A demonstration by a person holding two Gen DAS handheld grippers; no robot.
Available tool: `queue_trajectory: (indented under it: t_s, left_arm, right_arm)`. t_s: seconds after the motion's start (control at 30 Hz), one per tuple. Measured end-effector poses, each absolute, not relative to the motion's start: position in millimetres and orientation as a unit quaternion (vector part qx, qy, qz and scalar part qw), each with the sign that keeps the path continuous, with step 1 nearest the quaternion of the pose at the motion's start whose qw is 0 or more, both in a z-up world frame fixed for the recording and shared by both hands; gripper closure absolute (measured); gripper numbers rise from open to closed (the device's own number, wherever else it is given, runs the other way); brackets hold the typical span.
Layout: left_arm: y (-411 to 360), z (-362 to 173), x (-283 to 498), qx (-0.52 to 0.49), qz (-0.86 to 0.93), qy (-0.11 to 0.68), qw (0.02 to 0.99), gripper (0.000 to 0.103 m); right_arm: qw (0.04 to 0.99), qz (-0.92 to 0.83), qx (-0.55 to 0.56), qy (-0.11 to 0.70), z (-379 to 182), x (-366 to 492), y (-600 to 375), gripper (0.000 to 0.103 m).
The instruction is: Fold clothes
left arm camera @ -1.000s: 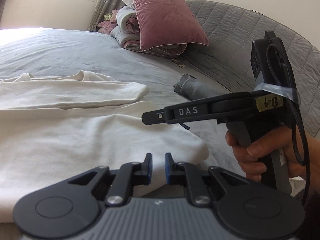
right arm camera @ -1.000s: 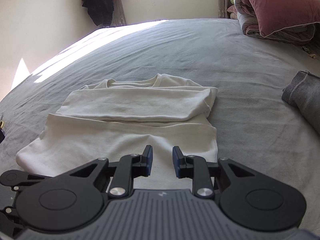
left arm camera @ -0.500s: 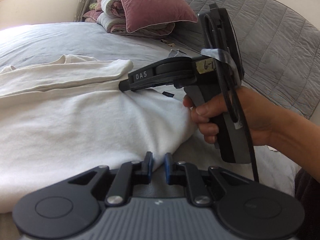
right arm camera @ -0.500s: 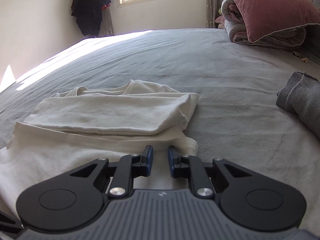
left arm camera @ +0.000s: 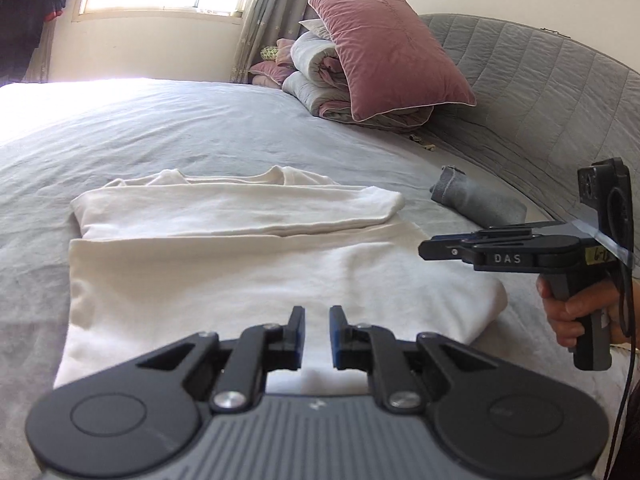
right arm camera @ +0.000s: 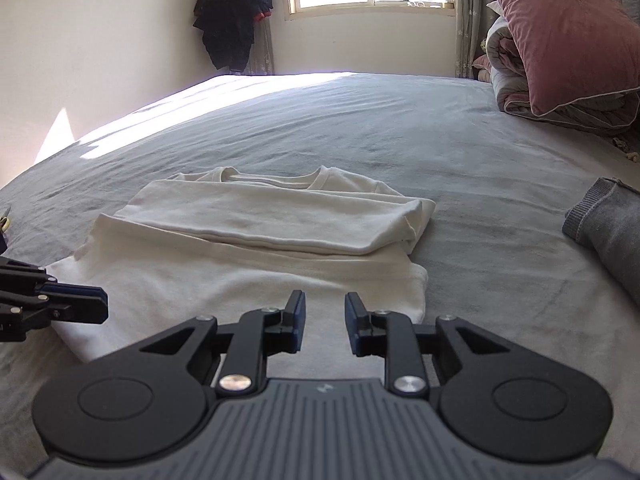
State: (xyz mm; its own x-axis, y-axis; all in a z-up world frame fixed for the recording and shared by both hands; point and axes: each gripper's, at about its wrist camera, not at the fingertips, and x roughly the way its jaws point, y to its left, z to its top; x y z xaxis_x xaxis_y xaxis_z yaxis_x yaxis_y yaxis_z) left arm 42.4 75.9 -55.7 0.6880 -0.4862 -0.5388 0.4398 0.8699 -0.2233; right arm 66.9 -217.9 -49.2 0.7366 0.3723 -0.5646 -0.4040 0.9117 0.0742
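Left wrist view puts your left gripper [left arm camera: 317,334] low over the near hem of the white shirt [left arm camera: 256,264], its jaws a narrow gap apart and holding nothing. The shirt lies flat on the grey bed [left arm camera: 200,132], sleeves folded across the chest in a band, neckline toward 12 o'clock, lower body spread smooth toward you. At 3 o'clock your right hand [left arm camera: 576,316] grips the other tool's handle. In the right wrist view, your right gripper [right arm camera: 325,322] hovers by the shirt's near right corner, jaws somewhat wider apart and empty. A folded grey garment [right arm camera: 608,232] rests at 3 o'clock; a pink pillow [right arm camera: 568,28] tops rolled bedding at 1 o'clock.
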Motion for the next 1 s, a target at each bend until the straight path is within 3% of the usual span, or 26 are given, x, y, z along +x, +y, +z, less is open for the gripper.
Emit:
queue_trajectory:
  t_s: [0.2, 0.37, 0.4, 0.43, 0.47, 0.73, 0.9, 0.97, 1.0]
  left_arm:
    - [130.8, -75.5, 22.2, 0.017, -0.209, 0.325, 0.922, 0.094]
    - [164.0, -74.9, 3.4, -0.017, -0.208, 0.332, 0.920, 0.099]
    - [166.0, -73.2, 1.5, -0.021, -0.207, 0.335, 0.919, 0.099]
    - [168.1, -71.6, -0.4, -0.026, -0.206, 0.337, 0.918, 0.099]
    - [170.3, -69.8, -1.8, -0.031, -0.205, 0.338, 0.918, 0.098]
    - [183.4, -56.1, 12.1, -0.124, -0.177, 0.335, 0.917, 0.094]
    - [175.1, -65.0, 14.0, -0.117, -0.175, 0.358, 0.910, 0.094]
    - [174.9, -67.7, 13.6, -0.119, -0.173, 0.362, 0.908, 0.094]
    - [175.7, -68.7, 13.5, -0.123, -0.172, 0.363, 0.908, 0.095]
  right_arm:
    - [0.919, 0.252, -0.081, 0.292, -74.1, 29.9, -238.5, 0.078]
    - [0.918, 0.257, -0.084, 0.291, -79.1, 10.2, -263.4, 0.081]
    - [0.919, 0.252, -0.084, 0.290, -78.0, 7.4, -266.9, 0.078]
    - [0.921, 0.245, -0.084, 0.292, -76.6, 5.5, -269.7, 0.065]
    - [0.921, 0.238, -0.082, 0.298, -74.9, 5.1, -272.1, 0.063]
    - [0.921, 0.227, 0.036, 0.315, -54.6, 19.6, -295.3, 0.063]
    - [0.908, 0.231, 0.087, 0.340, -65.3, 28.7, -294.5, 0.063]
    - [0.900, 0.237, 0.102, 0.350, -71.5, 30.9, -293.3, 0.066]
    - [0.898, 0.241, 0.108, 0.353, -74.3, 31.2, -292.4, 0.078]
